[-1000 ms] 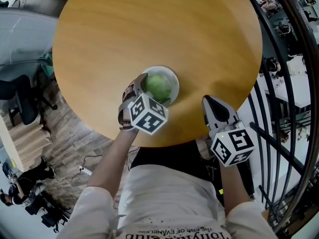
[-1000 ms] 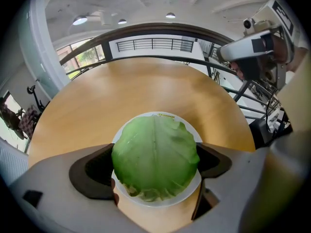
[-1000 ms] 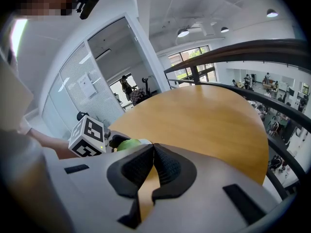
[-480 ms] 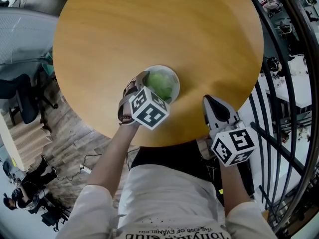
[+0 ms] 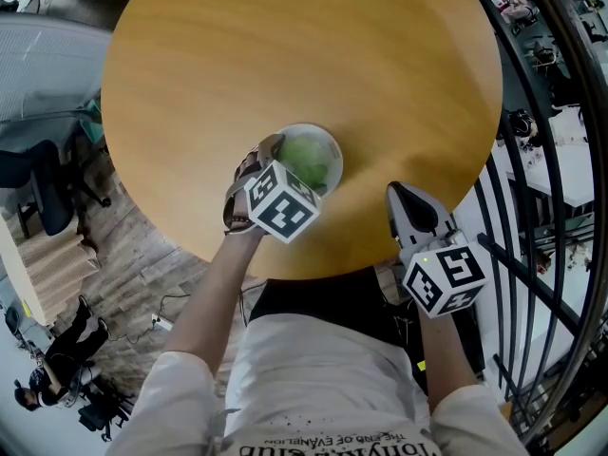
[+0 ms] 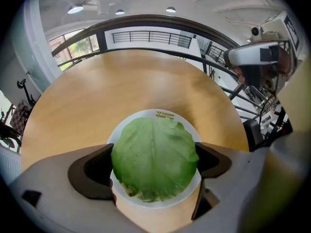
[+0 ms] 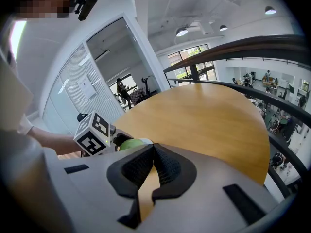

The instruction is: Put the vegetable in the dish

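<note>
A round green leafy vegetable point(image 5: 306, 162) rests in a small white dish point(image 5: 331, 146) near the front edge of the round wooden table point(image 5: 285, 55). My left gripper point(image 5: 285, 166) reaches over the dish from the near left. In the left gripper view its jaws press both sides of the vegetable point(image 6: 154, 158), which fills the gap and sits low in the dish point(image 6: 165, 113). My right gripper point(image 5: 399, 196) hovers at the table's front right edge, apart from the dish. The right gripper point(image 7: 152, 148) is shut with nothing between its pads; the vegetable point(image 7: 130, 142) shows beyond them.
The table edge lies close to the person's body. A dark metal railing point(image 5: 532, 207) curves along the right side. A grey office chair point(image 5: 38, 93) stands off the table to the left, with wood flooring below.
The left gripper has shifted slightly up and to the left at the dish, still round the vegetable. The right gripper has stayed in place.
</note>
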The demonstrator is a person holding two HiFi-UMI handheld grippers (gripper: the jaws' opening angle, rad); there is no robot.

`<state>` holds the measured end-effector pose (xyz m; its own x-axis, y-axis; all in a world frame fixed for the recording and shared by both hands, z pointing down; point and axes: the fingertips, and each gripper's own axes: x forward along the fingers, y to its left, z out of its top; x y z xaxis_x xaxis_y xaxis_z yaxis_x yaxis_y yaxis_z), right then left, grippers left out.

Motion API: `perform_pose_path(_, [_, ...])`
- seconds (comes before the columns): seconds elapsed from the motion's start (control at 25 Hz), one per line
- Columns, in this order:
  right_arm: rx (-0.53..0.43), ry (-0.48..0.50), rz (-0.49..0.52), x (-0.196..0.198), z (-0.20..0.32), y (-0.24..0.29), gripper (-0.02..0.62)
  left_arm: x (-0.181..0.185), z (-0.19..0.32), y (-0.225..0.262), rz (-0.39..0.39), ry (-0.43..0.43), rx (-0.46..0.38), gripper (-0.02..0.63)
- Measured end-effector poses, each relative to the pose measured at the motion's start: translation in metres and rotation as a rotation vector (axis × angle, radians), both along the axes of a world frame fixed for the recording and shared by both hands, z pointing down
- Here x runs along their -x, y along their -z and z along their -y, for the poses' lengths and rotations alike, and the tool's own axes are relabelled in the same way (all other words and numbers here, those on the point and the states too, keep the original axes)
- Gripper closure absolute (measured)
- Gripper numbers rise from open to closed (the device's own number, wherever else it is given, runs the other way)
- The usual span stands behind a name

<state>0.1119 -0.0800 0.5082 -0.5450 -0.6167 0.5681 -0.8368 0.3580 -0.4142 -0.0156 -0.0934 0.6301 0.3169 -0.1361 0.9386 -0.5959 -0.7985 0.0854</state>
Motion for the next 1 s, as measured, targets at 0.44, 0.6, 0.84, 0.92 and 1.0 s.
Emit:
perform_pose_path(0.44, [-0.011, 0.003, -0.008, 0.005, 0.004, 0.01, 0.571, 0.01, 0.01, 0.016, -0.049, 0.03, -0.024, 0.107])
perform_pose_path(0.6, [-0.027, 0.013, -0.018, 0.012, 0.005, 0.019, 0.571, 0.022, 0.014, 0.036, -0.078, 0.073, -0.071, 0.107])
perform_pose_path(0.84, [-0.064, 0.03, -0.029, 0.015, 0.001, 0.034, 0.571, 0.037, 0.002, 0.06, -0.137, 0.156, -0.092, 0.109])
perform_pose_path(0.92, [-0.076, 0.035, -0.031, 0.012, -0.003, 0.039, 0.571, 0.038, -0.008, 0.069, -0.169, 0.191, -0.085, 0.109])
perform_pose_path(1.0, [-0.089, 0.038, -0.034, 0.011, -0.006, 0.045, 0.571, 0.036, -0.017, 0.082, -0.212, 0.221, -0.089, 0.109])
